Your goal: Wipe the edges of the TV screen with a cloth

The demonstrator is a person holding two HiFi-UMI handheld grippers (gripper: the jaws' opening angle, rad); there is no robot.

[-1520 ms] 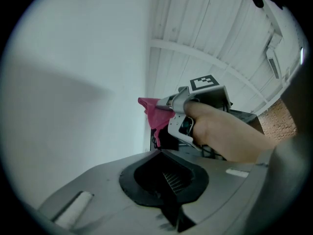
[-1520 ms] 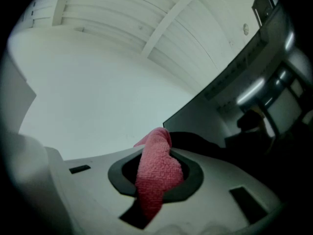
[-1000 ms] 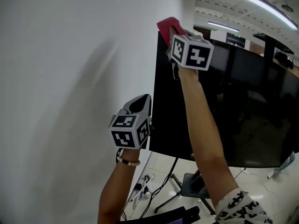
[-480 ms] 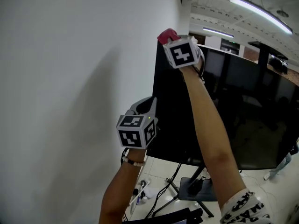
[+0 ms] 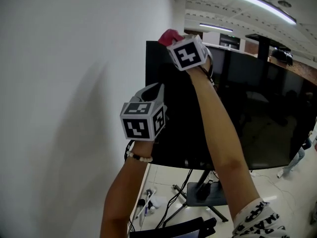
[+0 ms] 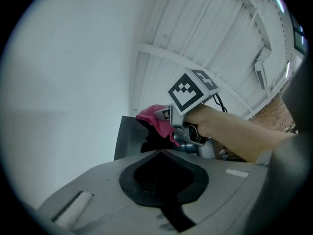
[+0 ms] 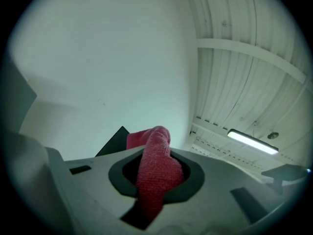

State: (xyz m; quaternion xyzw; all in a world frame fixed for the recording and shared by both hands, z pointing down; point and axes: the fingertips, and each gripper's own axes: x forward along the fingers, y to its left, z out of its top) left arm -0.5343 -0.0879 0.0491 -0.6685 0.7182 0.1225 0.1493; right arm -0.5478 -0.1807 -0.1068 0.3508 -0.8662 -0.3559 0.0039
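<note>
The black TV screen [image 5: 247, 108] stands on a stand beside a white wall. My right gripper [image 5: 174, 39] is raised to the screen's top edge near its upper left corner, shut on a pink cloth [image 5: 169, 35] that rests on that edge. In the right gripper view the cloth [image 7: 155, 168] bulges up between the jaws, with the TV corner [image 7: 116, 140] just behind it. My left gripper [image 5: 152, 89] hangs lower, beside the screen's left edge, shut with nothing in it. The left gripper view looks up at the pink cloth [image 6: 155, 121] and the right gripper's marker cube [image 6: 190, 93].
The white wall [image 5: 64, 83] runs close along the TV's left side. Below the screen are the stand's legs [image 5: 198, 192] and loose cables [image 5: 148, 202] on a tiled floor. Ceiling strip lights [image 5: 260, 4] hang above.
The right gripper has kept the cloth on the top edge near the corner, shifting slightly along it. The left gripper has risen a little beside the left edge. The head view has swung.
</note>
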